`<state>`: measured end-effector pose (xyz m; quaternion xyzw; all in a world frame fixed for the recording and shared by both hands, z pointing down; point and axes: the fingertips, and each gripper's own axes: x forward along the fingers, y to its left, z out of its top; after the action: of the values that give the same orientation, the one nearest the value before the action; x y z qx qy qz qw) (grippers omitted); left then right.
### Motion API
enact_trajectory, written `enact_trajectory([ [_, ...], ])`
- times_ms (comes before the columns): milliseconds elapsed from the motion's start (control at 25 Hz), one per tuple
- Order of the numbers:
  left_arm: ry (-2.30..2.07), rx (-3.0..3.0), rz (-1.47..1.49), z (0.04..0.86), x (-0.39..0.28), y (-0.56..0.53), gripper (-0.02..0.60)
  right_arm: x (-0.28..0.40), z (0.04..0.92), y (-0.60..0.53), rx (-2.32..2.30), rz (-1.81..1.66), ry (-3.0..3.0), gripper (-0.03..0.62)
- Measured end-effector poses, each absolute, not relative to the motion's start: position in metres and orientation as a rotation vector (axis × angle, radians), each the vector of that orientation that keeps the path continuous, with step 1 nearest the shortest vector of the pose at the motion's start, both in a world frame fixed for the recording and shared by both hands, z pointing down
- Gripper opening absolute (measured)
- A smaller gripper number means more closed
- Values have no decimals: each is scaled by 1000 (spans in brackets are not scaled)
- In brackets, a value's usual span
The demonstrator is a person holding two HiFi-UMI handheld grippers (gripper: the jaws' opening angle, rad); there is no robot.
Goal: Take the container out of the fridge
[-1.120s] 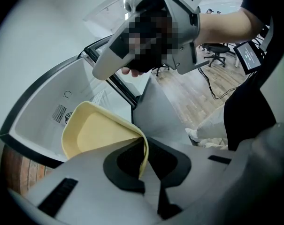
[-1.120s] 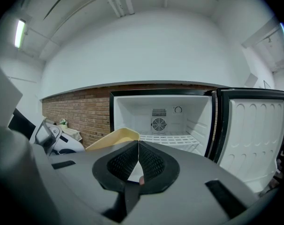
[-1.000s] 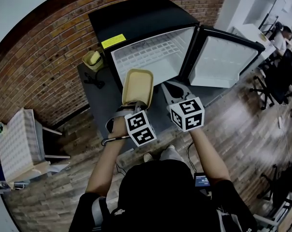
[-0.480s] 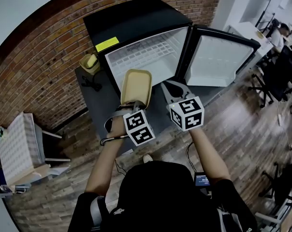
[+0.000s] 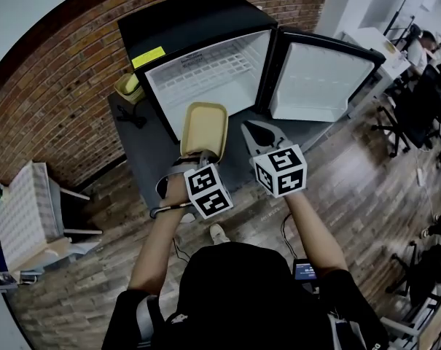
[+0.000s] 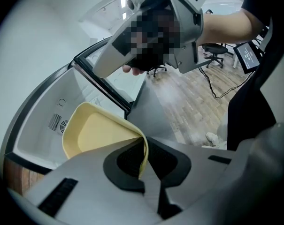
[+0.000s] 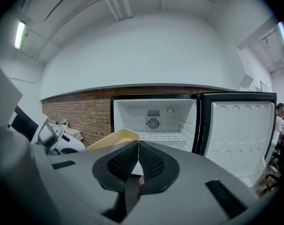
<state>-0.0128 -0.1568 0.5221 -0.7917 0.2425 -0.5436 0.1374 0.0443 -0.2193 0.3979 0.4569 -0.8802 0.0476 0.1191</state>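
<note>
A shallow pale-yellow container (image 5: 204, 128) hangs in the air in front of the open black fridge (image 5: 200, 74), clear of its white inside. My left gripper (image 5: 199, 154) is shut on the container's near rim; in the left gripper view the rim (image 6: 142, 150) is pinched between the dark pads and the container (image 6: 97, 132) tilts away. My right gripper (image 5: 258, 133) is beside it on the right, shut with nothing in it. In the right gripper view its pads (image 7: 132, 162) meet, and the container's edge (image 7: 114, 138) shows to the left.
The fridge door (image 5: 318, 79) stands wide open to the right. The fridge sits on a dark grey platform (image 5: 143, 152) against a brick wall (image 5: 52, 108). A small yellow object (image 5: 127, 86) lies left of the fridge. A white crate (image 5: 23, 210) stands at left, office chairs (image 5: 417, 122) at right.
Both grippers and the container have drawn back from the fridge, which now sits farther up and left in the head view. Both grips are unchanged.
</note>
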Motion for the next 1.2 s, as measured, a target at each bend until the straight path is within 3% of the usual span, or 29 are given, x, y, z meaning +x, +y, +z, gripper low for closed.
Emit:
enact_trajectory([
  [1200,762,-2271,-1602,526,41,-37,26,107,403,-99,1325,151,-2616,41],
])
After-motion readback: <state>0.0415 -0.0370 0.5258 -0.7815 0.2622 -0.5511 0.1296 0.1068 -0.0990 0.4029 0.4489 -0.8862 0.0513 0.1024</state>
